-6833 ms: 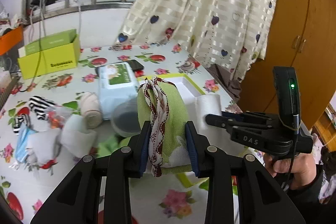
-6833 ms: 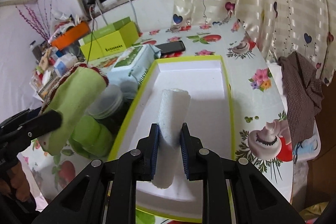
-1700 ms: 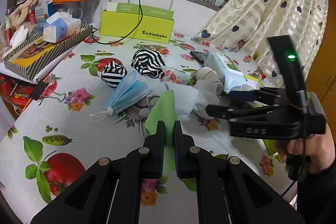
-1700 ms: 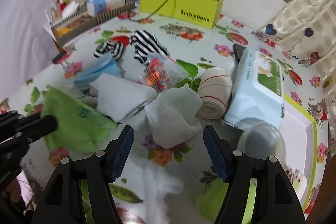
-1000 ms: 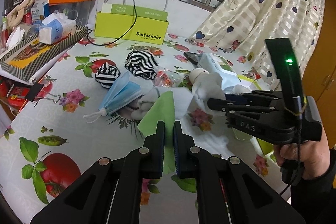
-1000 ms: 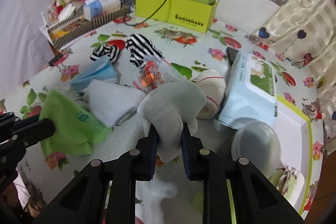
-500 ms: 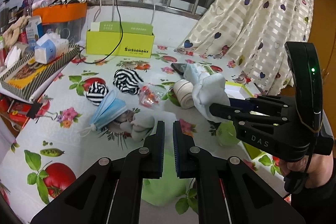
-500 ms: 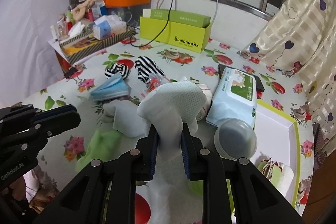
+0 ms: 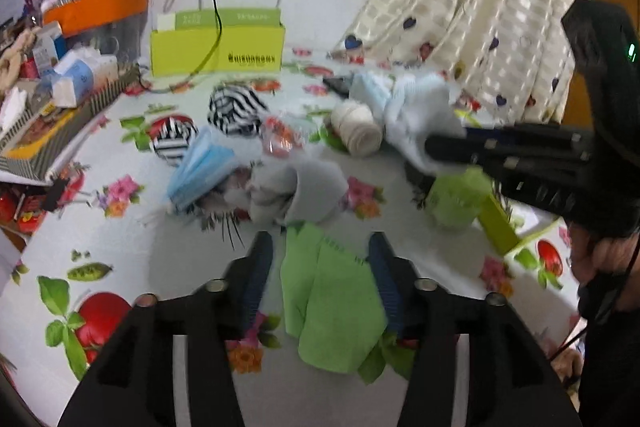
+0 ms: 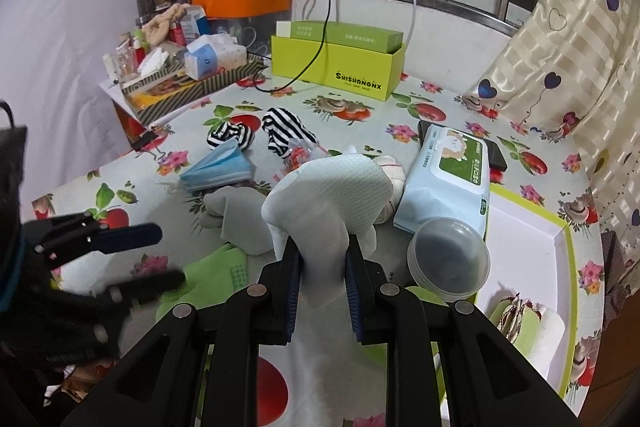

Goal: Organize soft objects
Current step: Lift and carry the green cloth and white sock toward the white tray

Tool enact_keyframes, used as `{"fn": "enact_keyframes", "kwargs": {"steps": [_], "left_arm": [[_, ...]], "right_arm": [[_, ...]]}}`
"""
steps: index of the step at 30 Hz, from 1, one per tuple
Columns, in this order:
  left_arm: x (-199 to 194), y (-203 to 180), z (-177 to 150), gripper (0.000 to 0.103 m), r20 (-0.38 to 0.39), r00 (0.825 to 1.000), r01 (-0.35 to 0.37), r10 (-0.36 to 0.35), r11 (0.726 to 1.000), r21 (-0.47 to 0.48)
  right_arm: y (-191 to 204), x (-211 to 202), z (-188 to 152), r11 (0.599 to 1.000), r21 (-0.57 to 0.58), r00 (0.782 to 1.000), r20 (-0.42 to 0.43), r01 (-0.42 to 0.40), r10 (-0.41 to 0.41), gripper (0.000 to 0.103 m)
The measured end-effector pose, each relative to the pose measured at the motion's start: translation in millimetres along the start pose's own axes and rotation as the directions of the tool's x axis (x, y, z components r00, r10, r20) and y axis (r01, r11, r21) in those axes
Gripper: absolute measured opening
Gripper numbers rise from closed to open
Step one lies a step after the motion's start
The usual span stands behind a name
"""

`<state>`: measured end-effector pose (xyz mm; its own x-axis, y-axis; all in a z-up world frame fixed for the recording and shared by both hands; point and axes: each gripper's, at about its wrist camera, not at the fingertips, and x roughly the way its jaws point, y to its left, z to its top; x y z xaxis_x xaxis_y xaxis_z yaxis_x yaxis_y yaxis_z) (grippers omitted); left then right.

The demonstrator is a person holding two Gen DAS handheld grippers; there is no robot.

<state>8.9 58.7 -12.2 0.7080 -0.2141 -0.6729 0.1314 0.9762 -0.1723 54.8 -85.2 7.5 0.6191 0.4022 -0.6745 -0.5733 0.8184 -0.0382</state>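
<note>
Left wrist view shows the left gripper (image 9: pixel 320 267) with its jaws spread wide above a flat lime-green cloth (image 9: pixel 334 301), which lies on the floral vinyl tablecloth (image 9: pixel 160 251) between the two fingers without being touched by either. Just beyond the green cloth sits a crumpled grey cloth (image 9: pixel 298 187), and to the left of that grey cloth lies a folded blue face mask (image 9: pixel 200 167). Farther from the green cloth are two black-and-white striped fabric bundles (image 9: pixel 236 111) and a cream bandage roll (image 9: pixel 358 127).

Right wrist view shows the right gripper (image 10: pixel 323 285) clamped on a white mesh-textured cloth (image 10: pixel 332 195), held up off the table, its upper part bulging above the fingers and a tail hanging below them. To the right of this white cloth lie a pale blue wet-wipes pack with a green label (image 10: pixel 450 179) and a round translucent lidded plastic container (image 10: pixel 450 259). Beyond the container sits a white tray with a lime-green rim (image 10: pixel 568 243), and inside its near end rest a rolled green cloth tied with patterned cord (image 10: pixel 516 323) and a white towel roll (image 10: pixel 550 339). A lime-green cardboard box (image 10: pixel 340 67) stands at the far side of the table from the white cloth.
</note>
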Motion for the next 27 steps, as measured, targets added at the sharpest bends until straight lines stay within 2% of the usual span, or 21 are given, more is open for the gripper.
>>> {"fn": "enact_keyframes", "kwargs": {"steps": [4, 11, 15, 18, 19, 20, 21, 22, 27], "left_arm": [[13, -2, -10, 0.053, -0.051, 0.998, -0.022, 0.024, 0.999, 0.037], [34, -17, -26, 0.053, -0.149, 0.989, 0.025, -0.01, 0.995, 0.099], [38, -28, -31, 0.054, -0.142, 0.989, -0.024, 0.046, 0.988, 0.155], [39, -27, -31, 0.054, -0.126, 0.991, -0.035, 0.055, 0.988, 0.151], [39, -26, -30, 0.048, -0.123, 0.99, -0.047, 0.065, 0.988, 0.148], [39, -24, -29, 0.032, -0.117, 0.99, -0.067, 0.084, 0.988, 0.142], [39, -21, -26, 0.024, -0.118, 0.99, -0.066, 0.081, 0.99, 0.128], [38, -17, -25, 0.008, -0.123, 0.99, -0.059, 0.072, 0.993, 0.106], [29, -9, -18, 0.008, -0.089, 0.995, -0.05, 0.053, 0.998, 0.044]], "right_arm": [[0, -1, 0, 1.0, -0.001, 1.0, 0.004, -0.002, 0.002, 0.02], [0, -1, 0, 1.0, -0.002, 1.0, 0.002, -0.003, 0.003, 0.02], [0, -2, 0, 1.0, -0.003, 1.0, 0.003, -0.002, 0.002, 0.02], [0, -3, 0, 1.0, -0.004, 1.0, 0.006, -0.004, 0.004, 0.02], [1, -3, 0, 1.0, -0.005, 1.0, 0.007, -0.004, 0.004, 0.02], [2, -3, 0, 1.0, -0.004, 1.0, 0.007, -0.004, 0.004, 0.02], [2, -4, -1, 1.0, -0.004, 1.0, 0.008, -0.005, 0.005, 0.02], [2, -4, -1, 1.0, -0.004, 1.0, 0.01, -0.005, 0.005, 0.02], [4, -10, -2, 1.0, -0.002, 1.0, 0.023, -0.008, 0.008, 0.02]]}}
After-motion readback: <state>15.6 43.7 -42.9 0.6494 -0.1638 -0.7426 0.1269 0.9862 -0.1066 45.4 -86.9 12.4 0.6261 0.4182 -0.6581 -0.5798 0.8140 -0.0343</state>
